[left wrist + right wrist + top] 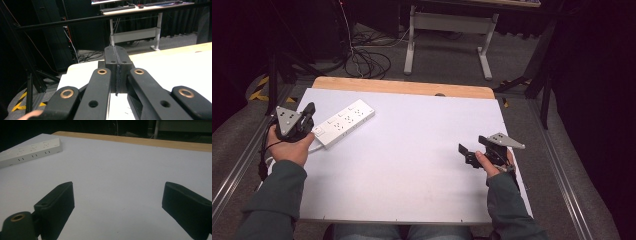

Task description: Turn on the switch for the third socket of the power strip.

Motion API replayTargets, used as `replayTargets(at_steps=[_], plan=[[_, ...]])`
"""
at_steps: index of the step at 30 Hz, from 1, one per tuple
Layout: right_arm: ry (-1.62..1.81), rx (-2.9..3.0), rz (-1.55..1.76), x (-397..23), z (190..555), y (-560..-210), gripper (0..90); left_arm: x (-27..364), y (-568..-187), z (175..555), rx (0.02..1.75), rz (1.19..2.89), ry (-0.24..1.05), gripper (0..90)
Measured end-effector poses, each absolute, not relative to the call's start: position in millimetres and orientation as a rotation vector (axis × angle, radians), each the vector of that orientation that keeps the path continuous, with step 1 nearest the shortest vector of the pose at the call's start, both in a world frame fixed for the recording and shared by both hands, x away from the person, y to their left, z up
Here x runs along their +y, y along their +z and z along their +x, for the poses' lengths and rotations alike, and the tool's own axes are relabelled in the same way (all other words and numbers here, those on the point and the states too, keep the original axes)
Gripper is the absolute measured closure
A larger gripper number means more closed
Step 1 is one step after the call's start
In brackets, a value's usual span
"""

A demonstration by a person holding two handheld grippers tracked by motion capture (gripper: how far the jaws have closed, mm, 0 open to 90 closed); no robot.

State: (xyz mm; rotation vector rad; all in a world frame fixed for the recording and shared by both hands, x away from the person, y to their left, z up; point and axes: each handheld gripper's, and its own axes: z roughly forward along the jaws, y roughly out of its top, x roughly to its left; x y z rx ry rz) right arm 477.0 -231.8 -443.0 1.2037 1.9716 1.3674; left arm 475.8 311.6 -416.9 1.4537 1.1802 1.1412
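White bench (412, 165): your left gripper (307, 117), jaws clenched empty, sits just beside the power strip (344, 122); its long axis runs away rightward. Right gripper (469, 152) stands released, well apart.

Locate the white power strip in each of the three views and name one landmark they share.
High view: the power strip lies at upper left of the table, angled, beside the left gripper.
Left gripper view: I cannot make it out; the shut jaws cover the near table.
Right gripper view: upper left corner, beyond the open jaws.
Shared landmark: the table's wooden far edge.
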Motion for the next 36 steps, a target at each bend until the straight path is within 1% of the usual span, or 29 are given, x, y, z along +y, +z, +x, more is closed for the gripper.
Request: replayTargets(at_steps=[19, 27, 32, 36], plan=[[1.354, 2.0, 1.186, -228, 479, -445, 11.5, 297, -425, 522, 1.203, 1.554, 1.118, 90.0], [1.364, 1.998, 1.189, -229, 476, -445, 11.6, 284, -428, 542, 1.159, 1.644, 1.116, 89.9], [1.367, 1.995, 1.198, -230, 475, -445, 11.7, 279, -431, 555, 1.166, 1.664, 1.082, 90.0], [1.364, 1.995, 1.201, -231, 474, -446, 11.7, 279, -436, 568, 1.185, 1.725, 1.058, 89.9]])
